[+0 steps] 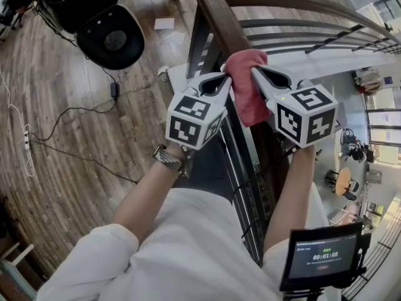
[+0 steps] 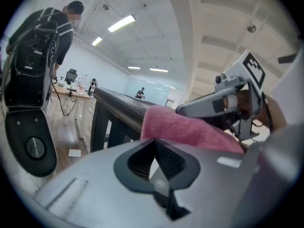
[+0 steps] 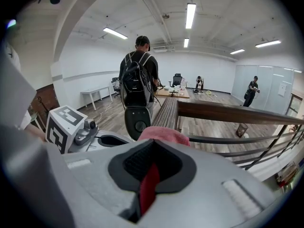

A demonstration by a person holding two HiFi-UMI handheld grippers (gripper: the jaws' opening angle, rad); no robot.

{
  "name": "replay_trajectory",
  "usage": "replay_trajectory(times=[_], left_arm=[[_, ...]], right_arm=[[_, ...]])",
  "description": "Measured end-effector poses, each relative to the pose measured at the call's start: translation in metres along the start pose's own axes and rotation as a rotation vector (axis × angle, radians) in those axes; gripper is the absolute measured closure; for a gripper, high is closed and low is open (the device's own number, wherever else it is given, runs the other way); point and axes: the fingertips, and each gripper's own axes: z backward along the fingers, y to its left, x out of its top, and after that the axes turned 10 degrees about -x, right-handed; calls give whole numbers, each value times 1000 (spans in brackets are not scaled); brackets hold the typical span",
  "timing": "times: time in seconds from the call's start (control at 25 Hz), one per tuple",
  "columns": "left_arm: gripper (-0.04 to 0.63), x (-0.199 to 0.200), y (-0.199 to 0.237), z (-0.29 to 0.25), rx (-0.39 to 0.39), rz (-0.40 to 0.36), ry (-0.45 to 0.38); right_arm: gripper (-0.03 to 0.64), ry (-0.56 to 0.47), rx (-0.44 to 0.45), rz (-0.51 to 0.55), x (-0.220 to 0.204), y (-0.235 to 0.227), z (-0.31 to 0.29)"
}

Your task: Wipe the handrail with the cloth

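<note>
**Both grippers at the cloth on the handrail**

You are clamping the right gripper (image 1: 258, 74) shut on a red strip of the cloth (image 1: 245, 86). The rest of the cloth is lying draped over the dark wooden handrail (image 1: 216, 14) just ahead of those fingertips. You are holding the left gripper (image 1: 224, 83) with its jaws closed together, its tips sitting right at the cloth's left edge. Below your right arm, a small screen (image 1: 322, 256) is showing a timer reading 00:01:08.
</note>
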Motion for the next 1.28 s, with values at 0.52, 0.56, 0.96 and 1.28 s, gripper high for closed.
replay_trajectory(times=[0.52, 0.56, 0.96, 1.28], left_arm=[[589, -10, -16, 9, 1, 5, -5], [589, -11, -22, 13, -1, 2, -7], [589, -23, -45, 22, -23, -11, 7], [589, -35, -53, 21, -26, -14, 20]], right_arm=[[613, -15, 8, -21, -11, 8, 18], [612, -17, 4, -18, -13, 11, 24], [614, -24, 1, -24, -25, 19, 44], [614, -24, 6, -36, -37, 19, 49]])
